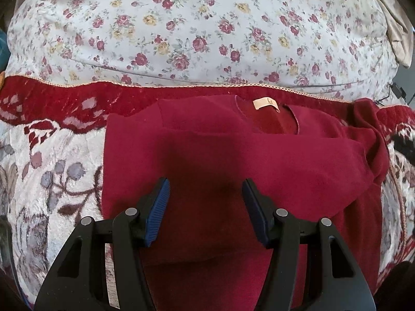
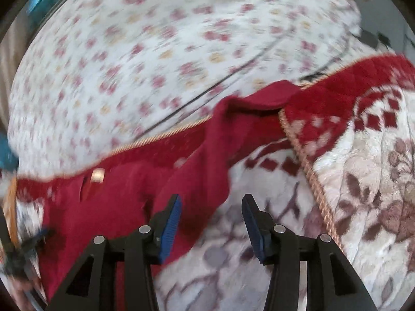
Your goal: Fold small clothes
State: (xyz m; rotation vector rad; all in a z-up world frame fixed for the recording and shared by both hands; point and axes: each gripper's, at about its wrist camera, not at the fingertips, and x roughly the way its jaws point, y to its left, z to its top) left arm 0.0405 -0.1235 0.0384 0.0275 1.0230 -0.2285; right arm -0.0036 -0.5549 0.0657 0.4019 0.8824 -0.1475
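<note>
- We see the right wrist view smeared by motion: the flowers on the floral sheet [image 2: 145, 59] are soft blots, most so toward 10 and 12 o'clock.
- The red garment's [image 2: 109, 207] neck label [image 2: 97, 176] is a pale blur there; its print is too small to read in the left view too [image 1: 266, 104].
- At 8 o'clock a dark blurred object [image 2: 23, 252] sits at the rim; we cannot tell what it is.
- The left gripper [image 1: 206, 191] frame hides the garment's [image 1: 233, 160] near hem at 6 o'clock.
- The patterned blanket [image 1: 52, 181] is cut off at 9 and 3 o'clock.
- At 3 o'clock a small black object [image 1: 396, 90] with a cable is too small to identify.
</note>
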